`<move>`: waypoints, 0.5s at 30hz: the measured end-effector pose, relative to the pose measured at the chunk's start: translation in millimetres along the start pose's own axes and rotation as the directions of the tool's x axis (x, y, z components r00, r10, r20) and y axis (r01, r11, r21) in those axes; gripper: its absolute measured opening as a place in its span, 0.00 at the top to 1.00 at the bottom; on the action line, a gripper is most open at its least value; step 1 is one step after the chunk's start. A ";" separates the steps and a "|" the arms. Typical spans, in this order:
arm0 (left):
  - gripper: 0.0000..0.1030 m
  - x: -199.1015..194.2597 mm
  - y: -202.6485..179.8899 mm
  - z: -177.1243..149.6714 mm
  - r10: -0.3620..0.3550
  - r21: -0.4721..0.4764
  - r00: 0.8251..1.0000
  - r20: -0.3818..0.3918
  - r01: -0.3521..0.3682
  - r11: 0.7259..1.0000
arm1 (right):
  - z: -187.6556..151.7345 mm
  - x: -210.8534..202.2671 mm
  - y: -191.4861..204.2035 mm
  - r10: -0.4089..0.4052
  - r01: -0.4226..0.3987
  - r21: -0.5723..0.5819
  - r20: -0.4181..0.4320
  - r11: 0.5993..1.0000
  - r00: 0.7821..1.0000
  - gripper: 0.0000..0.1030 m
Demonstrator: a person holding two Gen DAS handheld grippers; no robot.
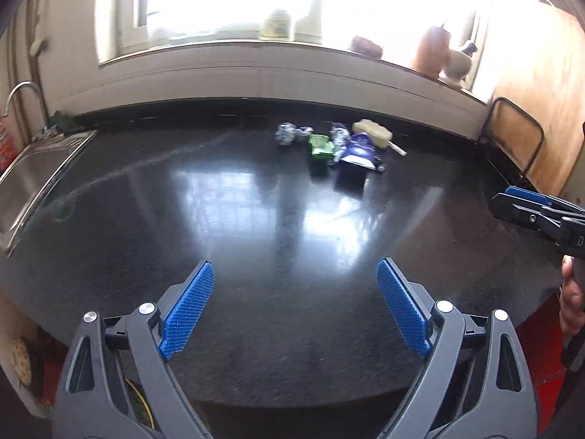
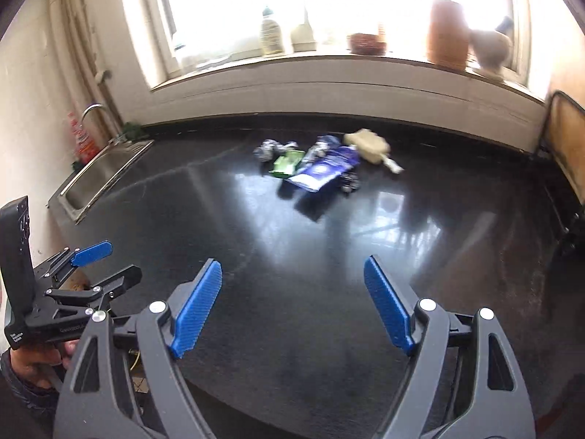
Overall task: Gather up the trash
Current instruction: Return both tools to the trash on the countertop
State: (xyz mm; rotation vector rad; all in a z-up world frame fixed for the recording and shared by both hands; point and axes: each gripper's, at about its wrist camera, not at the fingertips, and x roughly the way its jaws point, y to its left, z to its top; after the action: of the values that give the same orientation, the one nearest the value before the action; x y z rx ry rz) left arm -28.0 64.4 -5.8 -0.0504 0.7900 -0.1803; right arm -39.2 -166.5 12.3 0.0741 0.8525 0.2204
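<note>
A small heap of trash lies toward the back of the black counter. It holds crumpled foil wrappers, a green wrapper, a blue-and-white packet and a cream ice-cream bar on a stick. My left gripper hangs open over the counter's front, with nothing between its blue pads and well short of the heap. The right gripper is open and empty too, beside the left gripper. From the right wrist, the packet and bar lie ahead.
A steel sink with a faucet is set into the counter at the left. The window sill behind carries bottles, a terracotta jar and a pale vase. A wire-framed board leans at the back right.
</note>
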 end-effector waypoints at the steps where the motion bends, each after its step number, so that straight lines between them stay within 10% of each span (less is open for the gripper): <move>1: 0.15 6.3 -13.6 3.5 -0.014 0.019 1.000 -0.005 0.015 1.000 | -2.6 -3.0 -15.6 -0.015 0.015 0.017 0.002 1.000 1.000 0.25; 15: 0.15 68.9 -34.8 31.2 0.036 0.085 0.996 -0.082 -0.029 0.996 | 0.3 15.5 -80.9 -0.057 0.059 0.062 -0.029 0.996 0.998 0.25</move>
State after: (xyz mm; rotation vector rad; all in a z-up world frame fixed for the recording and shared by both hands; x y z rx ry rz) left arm 36.7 17.1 -28.2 0.0499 0.8656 -0.1859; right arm -15.9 -241.9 -11.4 0.1049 0.8872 0.1403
